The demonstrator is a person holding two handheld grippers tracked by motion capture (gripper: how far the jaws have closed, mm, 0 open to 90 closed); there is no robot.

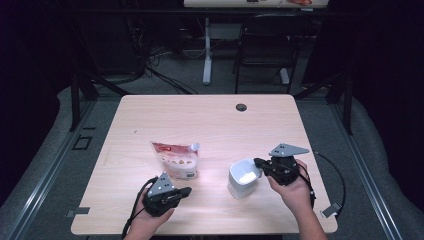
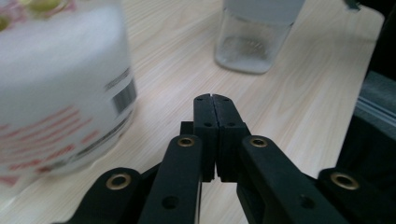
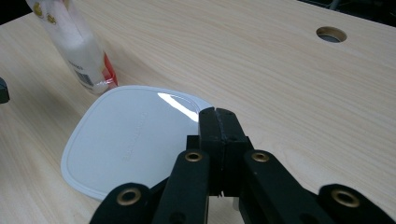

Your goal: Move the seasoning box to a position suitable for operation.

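On the worktop (image 1: 210, 115), toward its near edge, the left gripper (image 1: 186, 190) lies with jaws pressed together on nothing, just beside the red-and-white pouch (image 1: 176, 161); the right gripper (image 1: 258, 162), jaws likewise together and empty, sits at the rim of the white-lidded container (image 1: 243, 178); the left gripper view shows the container's clear glass wall (image 2: 247, 46) and the pouch's barcode (image 2: 123, 95); the right gripper view shows the lid (image 3: 128, 140) from above, and the cable hole (image 3: 331, 34) near the far edge.
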